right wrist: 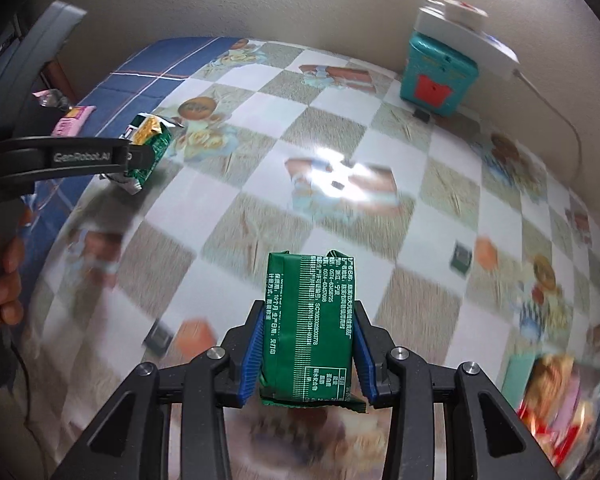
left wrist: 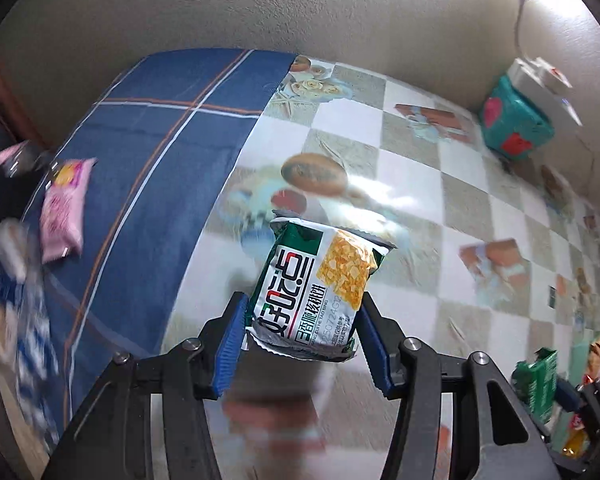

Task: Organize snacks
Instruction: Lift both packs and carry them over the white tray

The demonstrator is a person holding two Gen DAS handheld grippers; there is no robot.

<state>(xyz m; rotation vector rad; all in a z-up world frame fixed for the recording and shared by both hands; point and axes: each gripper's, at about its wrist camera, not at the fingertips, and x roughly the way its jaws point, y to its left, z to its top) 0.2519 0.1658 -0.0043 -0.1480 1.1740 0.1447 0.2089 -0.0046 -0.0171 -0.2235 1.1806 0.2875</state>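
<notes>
In the left wrist view my left gripper (left wrist: 302,306) is shut on a green-and-white snack packet (left wrist: 320,276) with a yellow biscuit picture, its blue pads pressing both sides above the checkered tablecloth (left wrist: 412,184). In the right wrist view my right gripper (right wrist: 311,312) is shut on a dark green packet (right wrist: 308,320), printed back side up. The left gripper's black fingers (right wrist: 140,156) and its packet (right wrist: 150,136) also show at the left of that view. The right gripper's green packet (left wrist: 538,380) appears at the lower right of the left wrist view.
A pink packet (left wrist: 62,208) lies on the blue plaid cloth (left wrist: 160,140), with blurred blue-and-white packets (left wrist: 20,320) near it. A teal box (right wrist: 436,76) with a white power strip (right wrist: 464,36) on it stands by the wall. Several colourful snacks (right wrist: 548,392) lie at the lower right. A person's hand (right wrist: 4,280) is at the left.
</notes>
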